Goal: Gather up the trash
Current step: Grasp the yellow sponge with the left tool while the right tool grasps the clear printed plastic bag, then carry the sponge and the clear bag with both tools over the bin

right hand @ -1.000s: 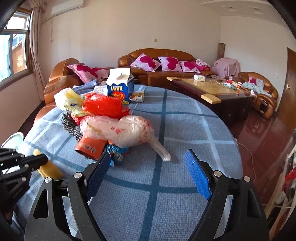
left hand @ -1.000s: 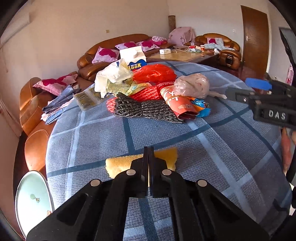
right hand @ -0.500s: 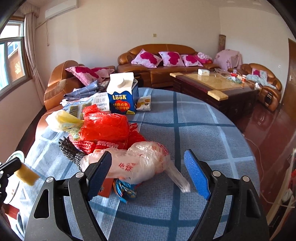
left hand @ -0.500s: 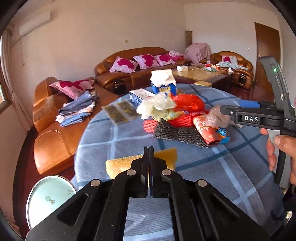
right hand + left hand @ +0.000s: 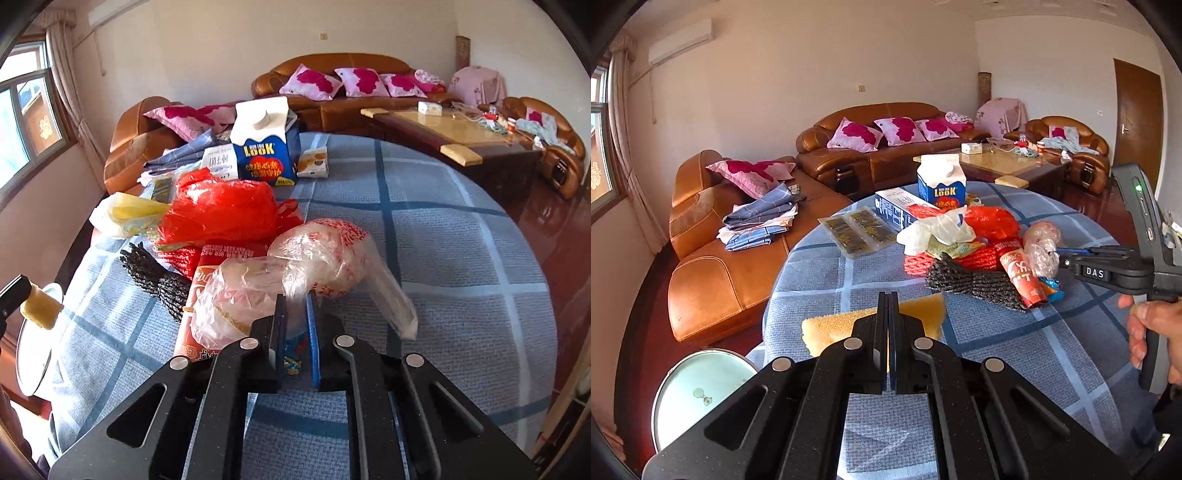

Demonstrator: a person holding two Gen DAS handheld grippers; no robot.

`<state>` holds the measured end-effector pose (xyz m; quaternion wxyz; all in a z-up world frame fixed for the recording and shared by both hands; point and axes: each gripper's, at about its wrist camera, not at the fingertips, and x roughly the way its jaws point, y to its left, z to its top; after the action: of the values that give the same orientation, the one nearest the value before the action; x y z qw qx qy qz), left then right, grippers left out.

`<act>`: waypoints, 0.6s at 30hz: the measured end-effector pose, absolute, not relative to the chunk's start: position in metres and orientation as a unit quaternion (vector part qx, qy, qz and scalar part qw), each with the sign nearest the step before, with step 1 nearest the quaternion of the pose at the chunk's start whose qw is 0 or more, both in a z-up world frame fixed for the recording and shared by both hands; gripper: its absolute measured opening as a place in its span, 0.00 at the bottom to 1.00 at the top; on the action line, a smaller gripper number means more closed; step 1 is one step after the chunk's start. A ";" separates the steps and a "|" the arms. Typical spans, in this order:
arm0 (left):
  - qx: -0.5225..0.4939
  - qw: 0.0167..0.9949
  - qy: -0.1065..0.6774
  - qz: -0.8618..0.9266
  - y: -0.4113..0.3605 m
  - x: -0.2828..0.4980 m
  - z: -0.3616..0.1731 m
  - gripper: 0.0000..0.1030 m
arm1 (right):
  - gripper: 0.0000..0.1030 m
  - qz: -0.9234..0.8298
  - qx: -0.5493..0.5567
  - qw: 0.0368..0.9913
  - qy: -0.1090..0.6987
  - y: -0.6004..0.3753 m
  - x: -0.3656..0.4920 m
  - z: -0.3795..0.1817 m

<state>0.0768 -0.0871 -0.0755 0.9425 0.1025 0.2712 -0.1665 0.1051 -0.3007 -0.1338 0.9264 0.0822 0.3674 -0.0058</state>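
— What do we have in our left gripper (image 5: 888, 317)?

— Its fingers are pinched tight on the yellow sponge (image 5: 846, 325), which we hold above the near edge of the blue checked tablecloth (image 5: 1015, 350), over the round bin lid (image 5: 698, 391) on the floor.

— And our right gripper (image 5: 295, 314)?

— Its fingers are narrowed onto the clear plastic bag (image 5: 295, 269), which lies on the table against the red bag (image 5: 221, 210) and the black mesh bundle (image 5: 155, 277). The milk carton (image 5: 264, 144) stands behind the pile.
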 end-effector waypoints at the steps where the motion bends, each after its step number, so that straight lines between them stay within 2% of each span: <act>1: 0.102 0.944 0.269 -0.164 -0.085 0.076 -0.073 0.00 | 0.09 -0.008 0.082 0.929 0.360 -0.301 0.101 -0.130; 11: 0.097 0.959 0.243 -0.109 -0.050 0.061 -0.048 0.00 | 0.09 0.027 0.017 0.966 0.257 -0.252 0.075 -0.070; 18: 0.100 0.964 0.241 -0.046 -0.016 0.058 -0.041 0.00 | 0.09 0.109 -0.004 0.964 0.244 -0.197 0.097 -0.068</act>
<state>0.0576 -0.0161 -0.0407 0.9643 0.0997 0.2410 -0.0465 0.0971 -0.1968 -0.0676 0.9635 -0.0042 0.2442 0.1092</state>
